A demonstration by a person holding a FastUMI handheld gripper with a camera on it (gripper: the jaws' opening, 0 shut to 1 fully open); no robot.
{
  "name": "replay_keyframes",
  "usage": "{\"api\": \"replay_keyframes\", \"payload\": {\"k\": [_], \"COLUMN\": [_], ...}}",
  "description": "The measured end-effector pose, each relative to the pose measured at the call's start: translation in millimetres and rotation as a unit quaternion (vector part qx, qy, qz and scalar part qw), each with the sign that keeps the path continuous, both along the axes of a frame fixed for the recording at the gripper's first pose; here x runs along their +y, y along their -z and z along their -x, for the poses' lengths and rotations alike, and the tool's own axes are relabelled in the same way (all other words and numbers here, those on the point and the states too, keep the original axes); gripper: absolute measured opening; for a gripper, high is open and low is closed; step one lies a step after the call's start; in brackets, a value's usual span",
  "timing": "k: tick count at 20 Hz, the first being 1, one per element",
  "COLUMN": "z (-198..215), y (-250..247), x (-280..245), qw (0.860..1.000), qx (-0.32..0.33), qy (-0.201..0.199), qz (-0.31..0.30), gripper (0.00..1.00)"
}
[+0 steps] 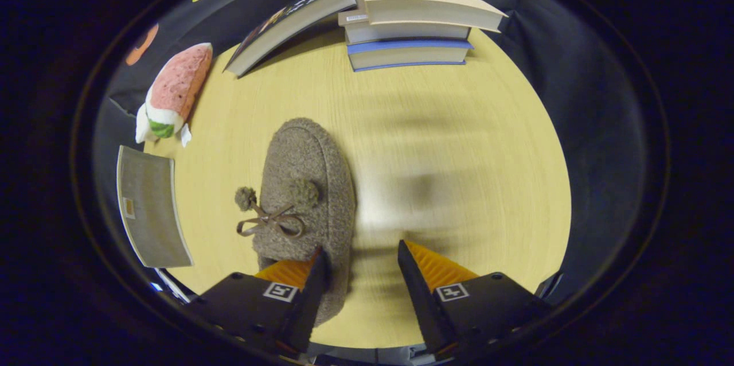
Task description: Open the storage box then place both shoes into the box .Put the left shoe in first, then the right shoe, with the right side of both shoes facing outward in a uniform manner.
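My gripper [361, 260] hangs above the table [459, 142], fingers spread apart and holding nothing. The fuzzy slipper [304, 194] lies ahead-left, its heel end partly under my left finger [312, 283].

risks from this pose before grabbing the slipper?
1. The gripper is open, but the slipper sits off-centre under the left jaw; closing now may only pinch its edge.
2. The bow and pompoms could snag.
3. The view looks motion-blurred, so alignment may be off.
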State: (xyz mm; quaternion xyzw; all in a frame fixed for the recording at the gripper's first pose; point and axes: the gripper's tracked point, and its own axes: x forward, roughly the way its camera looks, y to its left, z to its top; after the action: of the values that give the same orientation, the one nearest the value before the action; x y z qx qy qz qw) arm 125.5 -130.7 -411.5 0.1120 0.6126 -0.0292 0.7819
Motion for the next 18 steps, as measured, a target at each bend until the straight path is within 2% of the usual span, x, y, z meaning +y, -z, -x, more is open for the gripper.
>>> {"api": "replay_keyframes", "payload": {"k": [2, 4, 7, 9, 11, 14, 15, 18], "z": [2, 1, -1, -1, 6, 21, 26, 29], "y": [-1, 0, -3, 0, -2, -9, -16, -47], "x": [4, 6, 19, 19, 23, 30, 33, 36], "qw": [1.0, 1.0, 1.0, 1.0, 0.999, 0.998, 0.997, 1.0], "qx": [0.011, 0.01, 0.0, 0.005, 0.014, 0.025, 0.025, -0.009], "qy": [0.004, 0.0, -0.005, 0.012, 0.028, 0.044, 0.045, 0.022], "qz": [0.005, 0.017, 0.01, 0.004, -0.018, -0.044, -0.052, -0.016], "gripper": [0.48, 0.42, 0.09, 0.09, 0.01, 0.01, 0.0, 0.01]}}
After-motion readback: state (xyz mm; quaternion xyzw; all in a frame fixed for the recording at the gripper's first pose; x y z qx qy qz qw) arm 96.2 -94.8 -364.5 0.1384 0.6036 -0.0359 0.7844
